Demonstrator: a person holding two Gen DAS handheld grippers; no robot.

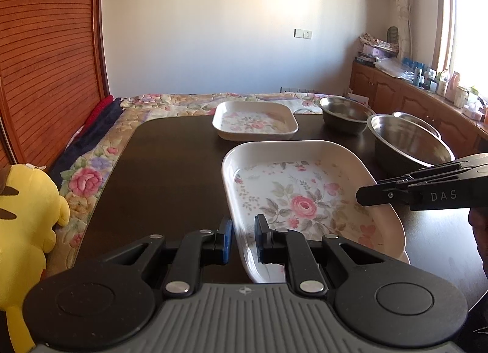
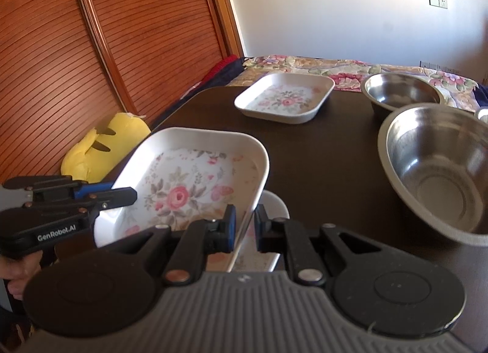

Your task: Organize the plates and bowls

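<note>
A white rectangular plate with a rose print (image 1: 305,194) (image 2: 189,182) is held tilted just above the dark table (image 1: 170,170). My left gripper (image 1: 244,240) (image 2: 128,196) is shut on its left rim. My right gripper (image 2: 245,228) (image 1: 363,197) is shut on its right rim. Under it peeks the white rim of another plate (image 2: 276,205). A matching floral plate (image 1: 254,121) (image 2: 286,98) lies at the table's far side. Three steel bowls stand to the right: a large near one (image 1: 408,142) (image 2: 436,167), a far one (image 1: 344,115) (image 2: 399,93), and one partly hidden behind (image 1: 418,122).
A yellow plush toy (image 1: 27,209) (image 2: 103,145) leans at the table's left edge on a floral quilt (image 1: 91,176). Slatted wooden doors (image 2: 91,48) stand at the left. A low cabinet with bottles (image 1: 427,93) runs along the right wall.
</note>
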